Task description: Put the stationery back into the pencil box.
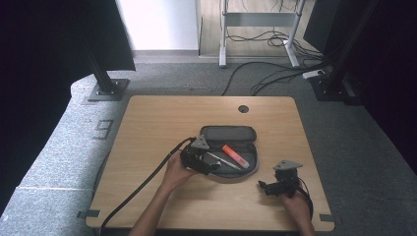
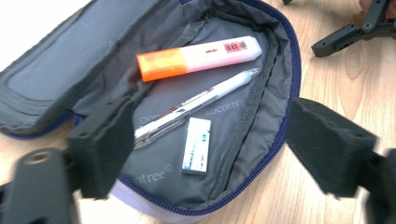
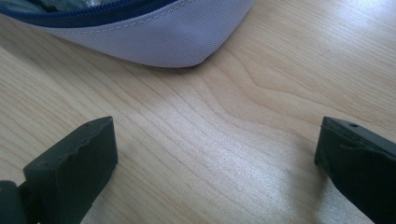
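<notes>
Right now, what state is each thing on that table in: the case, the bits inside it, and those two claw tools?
Pencil case: unzipped, lying open on the table.
Highlighter: capped, lying in the case.
Pen: lying in the case, beside the highlighter.
Eraser: lying flat in the case, in its sleeve.
Left gripper: open over the case, holding nothing.
Right gripper: open over bare table, holding nothing.

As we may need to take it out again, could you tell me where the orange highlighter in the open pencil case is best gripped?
Grip the highlighter across its pale barrel, from above. It lies flat on the lining of the pencil case, clear of the pen and eraser, so both long sides look free.
</notes>
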A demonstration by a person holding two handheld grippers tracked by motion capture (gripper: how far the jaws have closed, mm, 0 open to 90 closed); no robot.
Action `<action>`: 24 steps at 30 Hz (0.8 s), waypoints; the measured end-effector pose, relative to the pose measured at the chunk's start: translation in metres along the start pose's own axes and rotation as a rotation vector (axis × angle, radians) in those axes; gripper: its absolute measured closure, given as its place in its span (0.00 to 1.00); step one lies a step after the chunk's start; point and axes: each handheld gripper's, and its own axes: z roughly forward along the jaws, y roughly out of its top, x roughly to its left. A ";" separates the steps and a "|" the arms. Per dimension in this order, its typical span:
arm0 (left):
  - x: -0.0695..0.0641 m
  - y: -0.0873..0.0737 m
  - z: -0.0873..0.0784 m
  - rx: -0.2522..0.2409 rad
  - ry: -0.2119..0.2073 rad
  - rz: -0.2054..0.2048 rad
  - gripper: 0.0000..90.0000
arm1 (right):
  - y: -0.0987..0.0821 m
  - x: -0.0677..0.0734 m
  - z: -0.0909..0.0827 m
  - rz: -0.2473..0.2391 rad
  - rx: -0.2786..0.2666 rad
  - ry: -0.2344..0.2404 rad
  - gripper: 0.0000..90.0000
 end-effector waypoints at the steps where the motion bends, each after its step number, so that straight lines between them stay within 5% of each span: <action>1: -0.001 0.000 -0.001 -0.001 0.004 0.000 0.16 | 0.000 0.000 0.000 0.000 0.000 0.000 0.00; 24: -0.001 -0.001 -0.052 -0.009 0.073 0.006 0.02 | 0.000 0.000 0.000 0.001 0.000 -0.001 0.00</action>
